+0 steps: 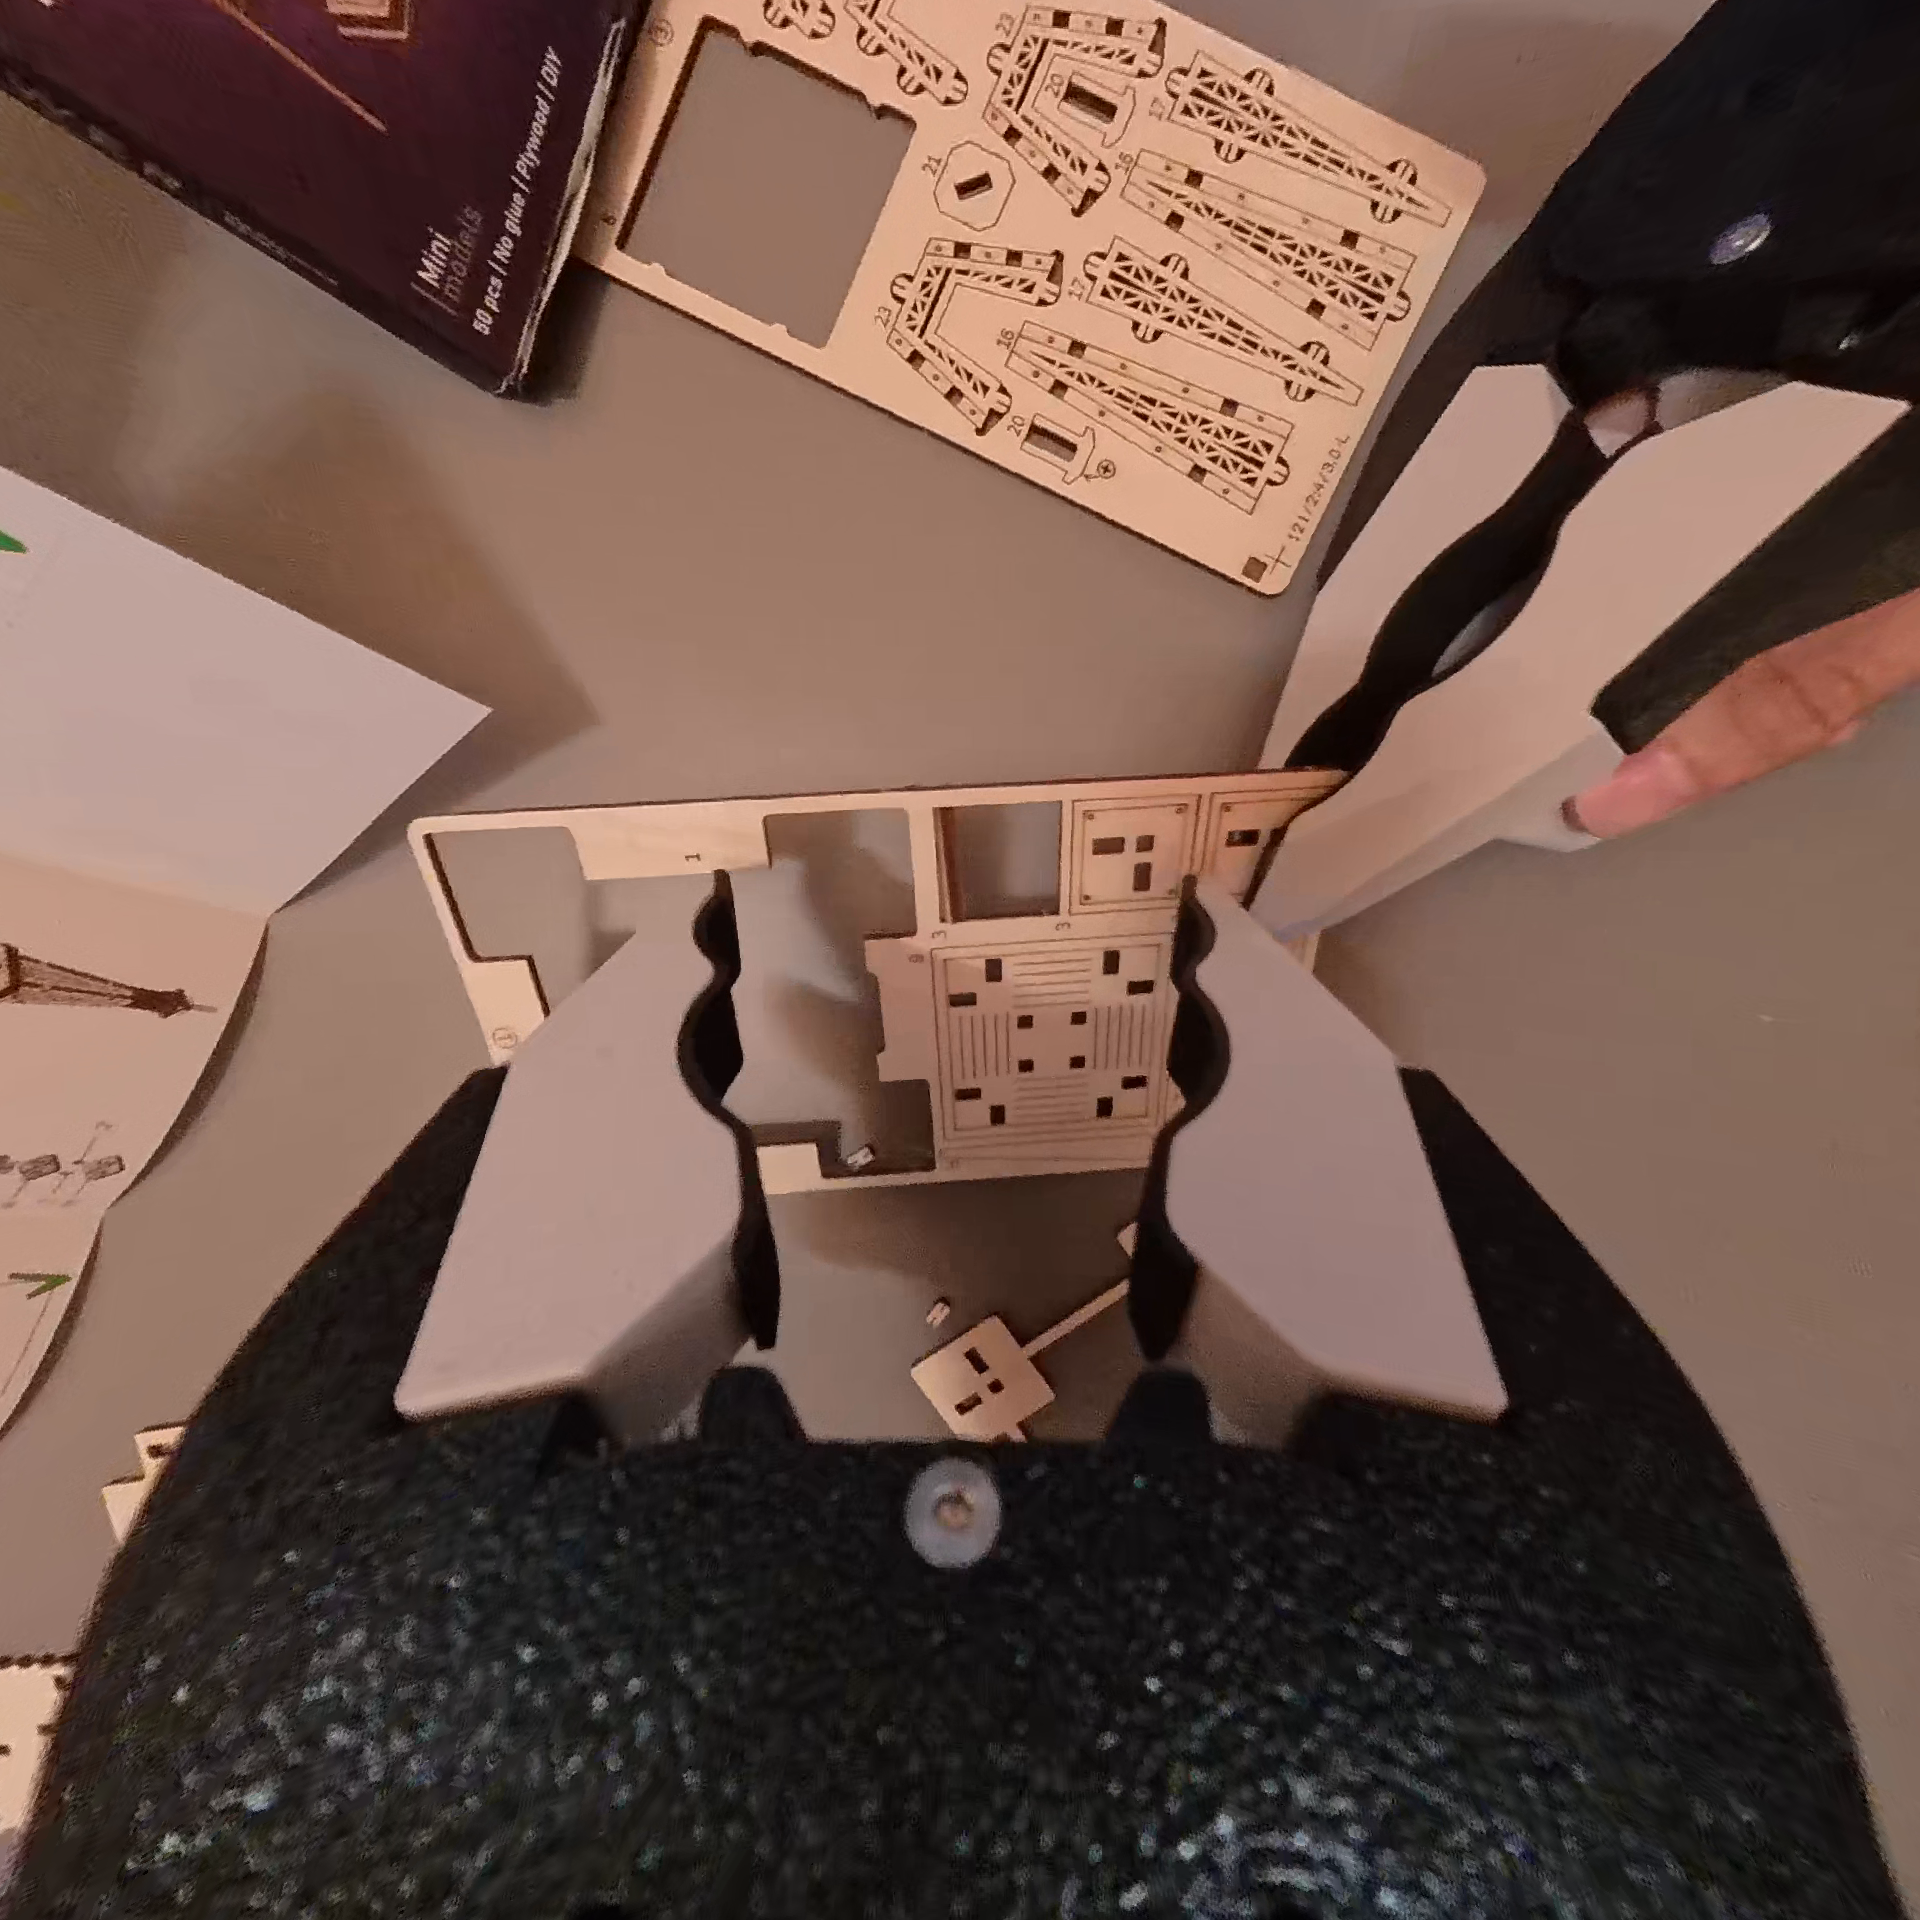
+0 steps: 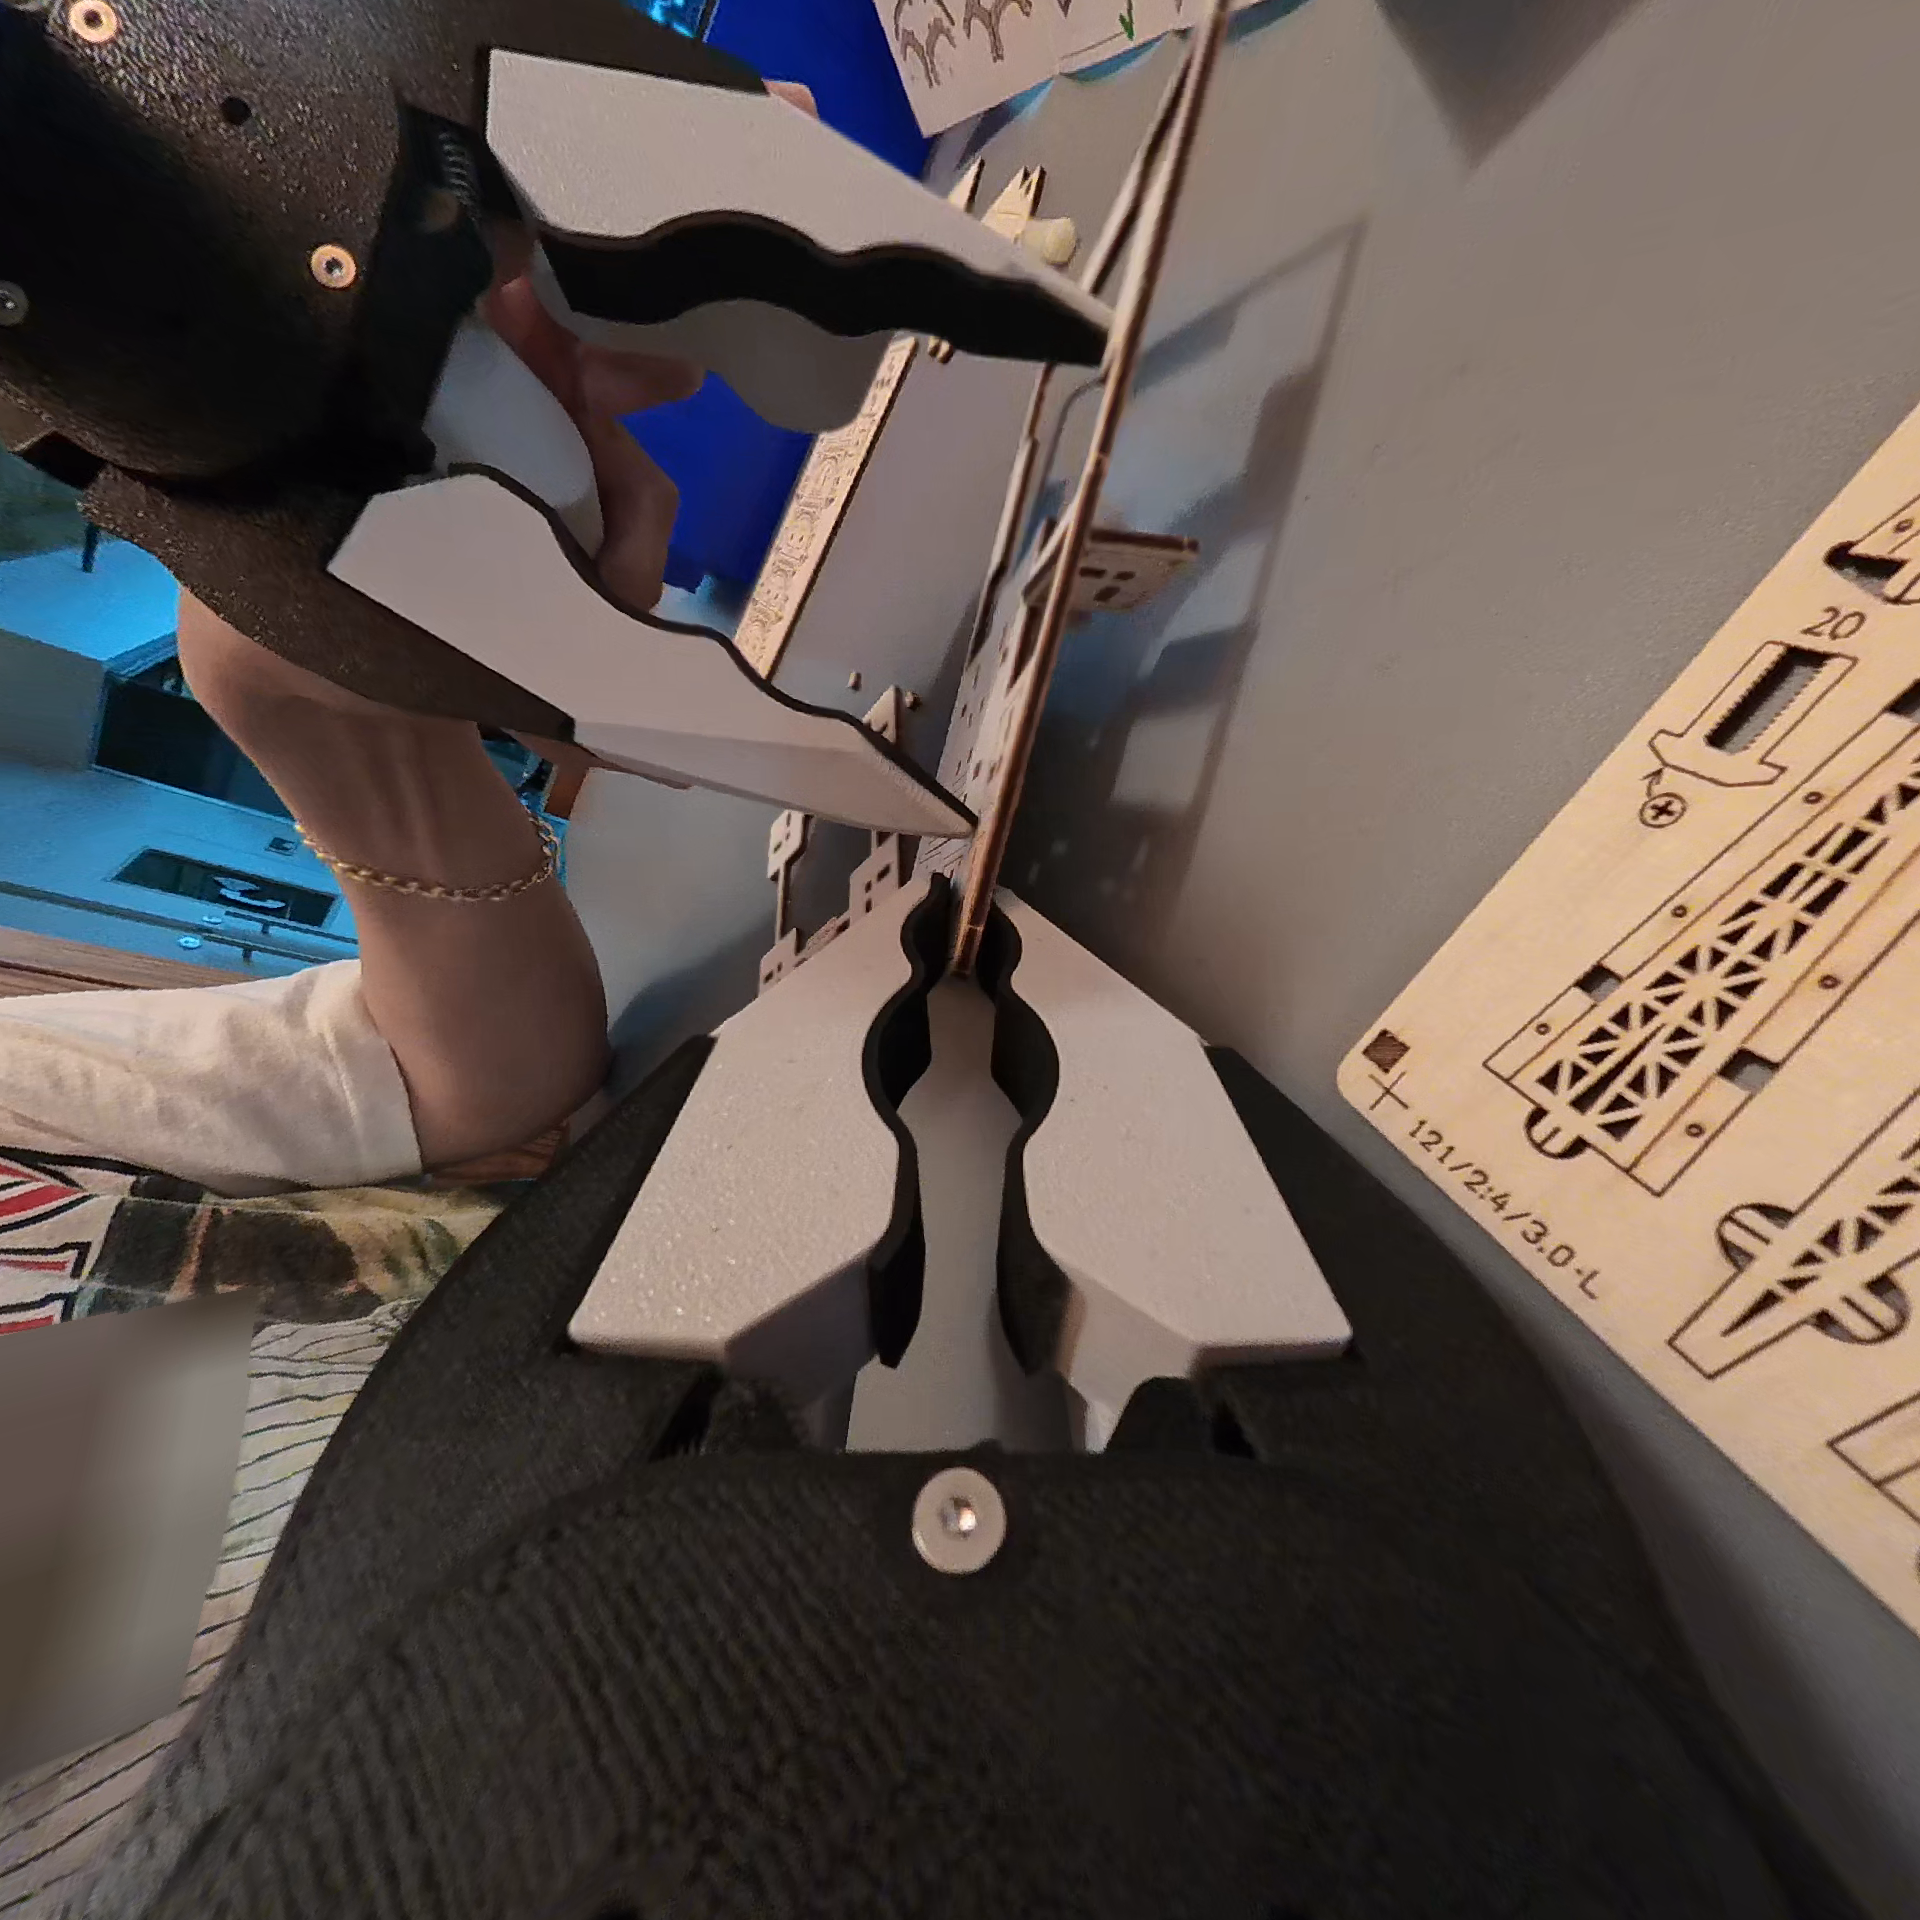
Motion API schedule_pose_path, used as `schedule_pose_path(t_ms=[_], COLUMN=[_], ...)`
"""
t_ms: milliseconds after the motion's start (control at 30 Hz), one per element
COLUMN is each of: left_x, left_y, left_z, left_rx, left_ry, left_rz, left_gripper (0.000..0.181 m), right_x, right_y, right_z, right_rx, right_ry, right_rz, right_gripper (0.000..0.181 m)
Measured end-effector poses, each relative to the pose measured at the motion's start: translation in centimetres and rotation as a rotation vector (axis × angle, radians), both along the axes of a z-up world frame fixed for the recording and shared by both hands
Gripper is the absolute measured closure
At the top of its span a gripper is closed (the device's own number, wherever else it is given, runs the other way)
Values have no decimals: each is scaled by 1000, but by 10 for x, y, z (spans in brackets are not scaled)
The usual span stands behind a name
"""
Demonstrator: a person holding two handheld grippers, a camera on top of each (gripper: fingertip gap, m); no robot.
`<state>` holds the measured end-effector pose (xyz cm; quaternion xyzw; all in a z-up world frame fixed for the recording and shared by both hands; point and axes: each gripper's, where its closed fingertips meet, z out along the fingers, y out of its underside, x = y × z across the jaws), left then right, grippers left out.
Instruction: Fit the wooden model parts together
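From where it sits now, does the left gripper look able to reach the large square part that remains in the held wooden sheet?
Probably yes. The left gripper is open, its fingers on either side of the large square part in the wooden sheet, with nothing between them. The right gripper clamps the sheet's far corner, clear of that part.

Grey table [image 1: 727, 644] under warm light; blue-lit room [image 2: 94, 644] beyond.

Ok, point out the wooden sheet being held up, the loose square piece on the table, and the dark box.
held wooden sheet [image 1: 1044, 1039]: left wrist view, on its large square part.
loose square piece [image 1: 982, 1377]: left wrist view, its middle.
dark box [image 1: 312, 156]: left wrist view, its top face.
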<state>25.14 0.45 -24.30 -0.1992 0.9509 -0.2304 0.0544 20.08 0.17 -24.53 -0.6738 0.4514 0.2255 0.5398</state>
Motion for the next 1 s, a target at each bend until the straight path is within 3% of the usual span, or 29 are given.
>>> schedule_pose_path(t_ms=[300,767,933,1000], left_x=[3,0,-4,-2], left_y=[1,-3,-7,-5], left_z=[0,-3,-4,-6], left_rx=[-18,-42,-12,-20], left_ry=[14,62,55,68], left_rz=[34,55,40,55], left_gripper=[109,107,119,115], right_x=[0,-1,0,0], right_y=[0,0,0,0], right_z=[0,-1,-4,-4], right_rx=[-2,-14,-33,-30], right_ry=[-2,-3,8,8], right_rz=[1,3,-4,-4], right_gripper=[178,177,177,177])
